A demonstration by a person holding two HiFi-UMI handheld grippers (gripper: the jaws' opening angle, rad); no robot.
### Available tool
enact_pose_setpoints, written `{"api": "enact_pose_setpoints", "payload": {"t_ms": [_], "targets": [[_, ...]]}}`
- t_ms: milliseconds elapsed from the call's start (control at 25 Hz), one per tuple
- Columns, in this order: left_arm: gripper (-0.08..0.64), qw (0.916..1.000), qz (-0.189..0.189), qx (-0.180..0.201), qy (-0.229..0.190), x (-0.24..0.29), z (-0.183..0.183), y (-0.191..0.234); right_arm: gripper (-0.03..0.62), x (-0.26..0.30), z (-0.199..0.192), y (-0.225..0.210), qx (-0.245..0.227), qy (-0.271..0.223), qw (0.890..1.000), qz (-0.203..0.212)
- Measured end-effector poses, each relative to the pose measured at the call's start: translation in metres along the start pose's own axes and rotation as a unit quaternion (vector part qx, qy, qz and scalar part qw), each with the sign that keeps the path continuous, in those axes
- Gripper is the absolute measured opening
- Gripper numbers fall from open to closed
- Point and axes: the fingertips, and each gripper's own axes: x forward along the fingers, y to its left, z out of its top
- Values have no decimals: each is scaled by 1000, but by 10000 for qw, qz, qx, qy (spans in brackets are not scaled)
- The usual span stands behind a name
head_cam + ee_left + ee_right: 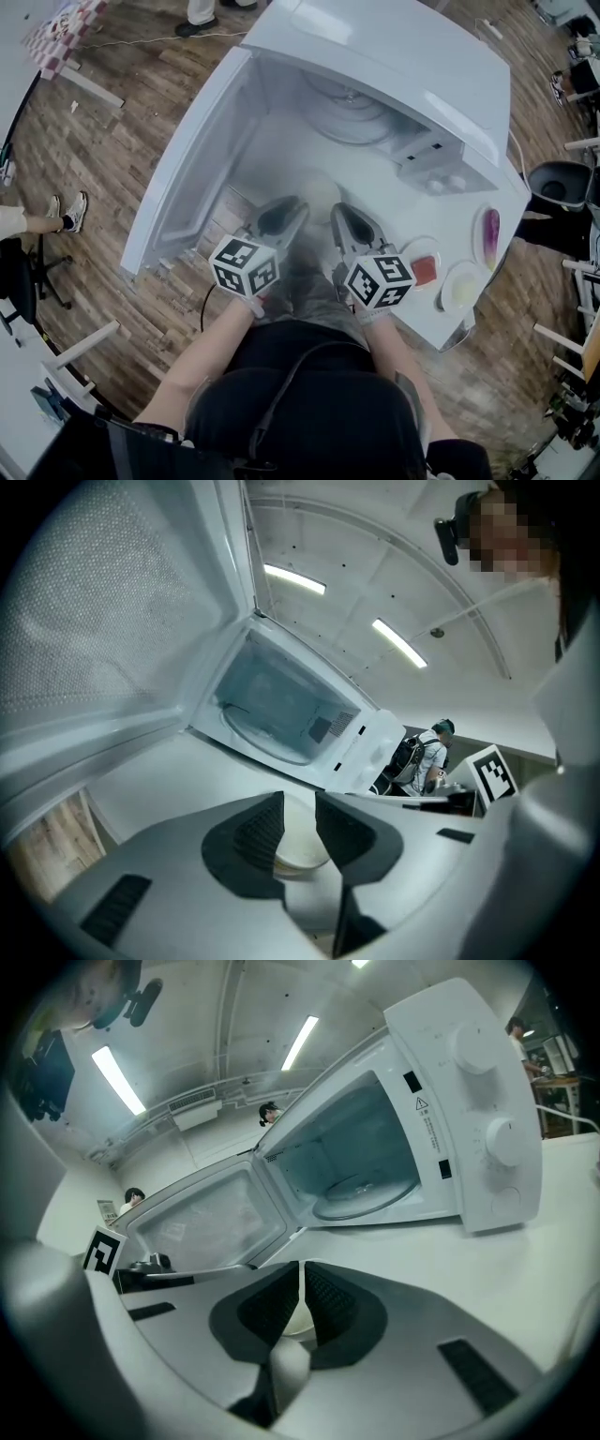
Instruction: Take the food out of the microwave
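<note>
The microwave door (183, 173) stood swung wide at 9 o'clock in the head view, hinged off the left of the open oven. Coming in from 7 o'clock, the left gripper (284, 214) had its fingers apart. A pale bowl's rounded side filled the gap between them, and its own view did not show the pads pressing on it.

The pale bowl (317, 192) itself was at the centre, clear of the cavity and over the white table (398, 230), between the tips of the two hand-held tools. Whether it rested on the table or hung just above it could not be told, nor could what it held.

From 5 o'clock, the right gripper (343, 217) had its fingers drawn almost together, pinched on the bowl's thin rim.

At 12 o'clock the microwave (394, 66) showed nothing inside but its bare glass turntable (349, 111). Further right on the table, at 3 to 4 o'clock, sat a dish with a red portion (424, 269), a purple item (489, 239) and a pale yellow dish (464, 289), all well apart from the bowl.

The removal looked mostly done, with the oven empty and the bowl out in front. What appeared to remain was setting the bowl down securely, perhaps near the other dishes, and letting go.
</note>
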Motion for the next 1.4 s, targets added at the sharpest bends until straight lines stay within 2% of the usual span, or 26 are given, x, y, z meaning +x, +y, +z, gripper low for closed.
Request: {"api": "enact_pose_setpoints", "payload": {"t_ms": [40,160,240,400,720,880,1000,1160,1400], "targets": [[107,9999,-79,-58,-43,-1,0,-3,35,-1,0,2,6,-13,10000,56],[29,9995,-260,-121,-167,-6,4,-11,23,-5,-1,11,-34,-38,9997,233],[12,9991,-338,-112,-209,-10,5,-15,20,-8,-1,18,-101,-45,9994,338],[11,9990,-377,-70,-230,-18,2,-21,20,-14,-4,28,-180,-25,9985,509],[11,9986,-276,-238,-379,-46,-17,-29,19,-21,-26,51,-217,92,9961,855],[11,9989,-181,-205,-384,-59,-23,-28,20,-23,-32,60,-199,48,9955,928],[11,9989,-227,-118,-382,-62,-21,-29,20,-27,-28,66,-276,-61,9955,899],[11,9984,-485,-57,-282,-56,-17,-34,19,-34,-19,66,-388,-261,9961,743],[11,9956,-925,-17,-118,-55,-11,-40,20,-39,-23,67,-184,-414,9984,328]]}}
